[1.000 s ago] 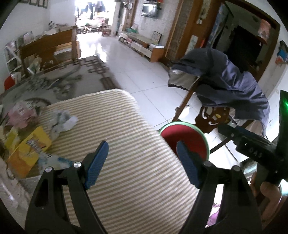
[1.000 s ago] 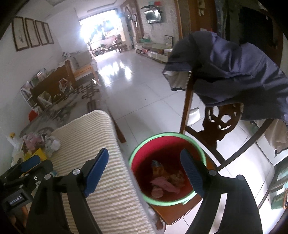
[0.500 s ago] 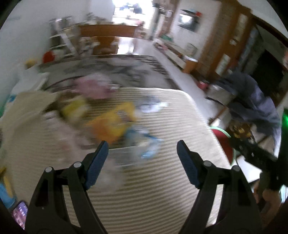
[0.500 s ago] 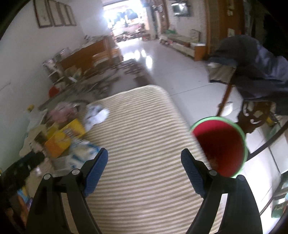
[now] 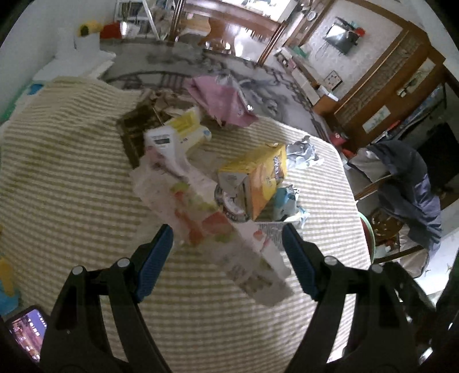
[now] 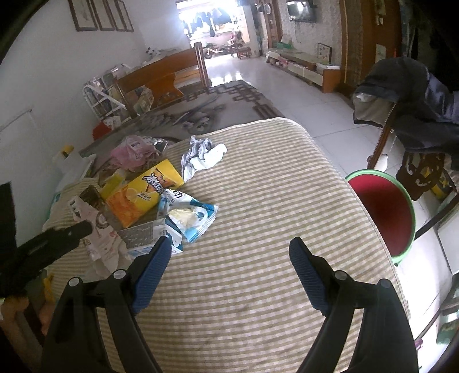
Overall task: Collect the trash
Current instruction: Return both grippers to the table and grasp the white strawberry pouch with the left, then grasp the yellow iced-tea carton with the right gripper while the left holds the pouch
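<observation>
1. Your left claw (image 5: 228, 259) gapes wide, empty — the long printed wrapper (image 5: 209, 226) lies just ahead between its jaws, long axis slanting away to the left.
2. Your right claw (image 6: 229, 266), equally open and empty, sits farther off; the trash lies to its left.

Black hand-held gripper (image 5: 227, 245) (silver screws), blue pads (image 5: 155, 259).

You see a white tiled floor (image 6: 289, 83), a grey rug (image 6: 226, 103), a wooden bench (image 6: 160, 76), and a bright doorway (image 6: 212, 17).
</observation>
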Action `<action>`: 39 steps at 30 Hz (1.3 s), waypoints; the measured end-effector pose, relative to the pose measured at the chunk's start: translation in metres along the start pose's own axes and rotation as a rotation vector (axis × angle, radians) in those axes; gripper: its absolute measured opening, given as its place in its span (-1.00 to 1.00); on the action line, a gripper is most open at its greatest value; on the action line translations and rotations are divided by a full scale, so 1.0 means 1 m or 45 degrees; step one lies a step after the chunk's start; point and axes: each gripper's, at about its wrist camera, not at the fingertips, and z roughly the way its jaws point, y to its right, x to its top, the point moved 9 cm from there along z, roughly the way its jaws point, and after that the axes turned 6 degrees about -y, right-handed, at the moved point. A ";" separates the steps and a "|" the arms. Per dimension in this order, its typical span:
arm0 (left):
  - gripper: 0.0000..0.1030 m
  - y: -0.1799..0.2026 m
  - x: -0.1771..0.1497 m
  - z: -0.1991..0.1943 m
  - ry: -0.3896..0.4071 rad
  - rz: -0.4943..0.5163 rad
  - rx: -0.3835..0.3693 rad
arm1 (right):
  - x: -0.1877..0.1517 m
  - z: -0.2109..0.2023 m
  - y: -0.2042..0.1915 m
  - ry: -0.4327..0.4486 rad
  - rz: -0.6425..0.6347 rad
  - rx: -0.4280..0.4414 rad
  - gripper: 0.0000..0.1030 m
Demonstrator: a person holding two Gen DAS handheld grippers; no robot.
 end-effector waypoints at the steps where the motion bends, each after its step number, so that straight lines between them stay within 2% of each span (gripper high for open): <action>1: 0.46 -0.001 0.000 0.006 -0.037 -0.031 -0.013 | -0.001 -0.001 0.000 0.003 0.005 -0.003 0.64; 3: 0.39 -0.009 -0.002 0.015 -0.089 -0.104 -0.032 | -0.003 -0.004 0.000 0.006 0.011 -0.003 0.64; 4: 0.22 -0.012 -0.003 0.018 -0.101 -0.118 -0.036 | -0.004 -0.004 -0.001 0.003 0.018 0.006 0.64; 5: 0.14 -0.013 -0.003 0.019 -0.102 -0.117 -0.028 | -0.004 -0.004 -0.002 -0.006 0.037 0.035 0.64; 7: -0.23 -0.010 -0.003 0.018 -0.095 -0.073 -0.061 | -0.007 0.001 -0.005 -0.033 0.079 0.108 0.65; 10: -0.38 -0.009 -0.005 0.011 -0.077 -0.015 -0.070 | -0.006 0.013 -0.015 -0.090 0.115 0.191 0.65; 12: -0.40 -0.010 -0.007 0.004 -0.053 0.017 -0.057 | -0.001 0.020 -0.026 -0.129 0.151 0.283 0.65; 13: -0.40 -0.012 -0.010 -0.001 -0.036 0.044 -0.040 | 0.004 0.028 -0.036 -0.180 0.187 0.373 0.65; 15: -0.41 -0.017 -0.016 -0.009 -0.017 0.081 -0.006 | 0.013 0.039 -0.051 -0.253 0.224 0.471 0.65; 22: -0.41 -0.031 -0.035 -0.027 0.009 0.120 0.071 | 0.061 0.075 -0.116 -0.390 0.259 0.646 0.65; 28: -0.41 -0.033 -0.041 -0.033 0.022 0.154 0.085 | 0.062 0.127 -0.133 -0.567 0.401 0.643 0.65; 34: -0.41 -0.037 -0.041 -0.027 -0.009 0.146 0.070 | 0.059 0.160 -0.126 -0.653 0.489 0.578 0.65; 39: -0.41 -0.036 -0.036 -0.027 0.009 0.157 0.069 | 0.065 0.167 -0.126 -0.657 0.456 0.572 0.65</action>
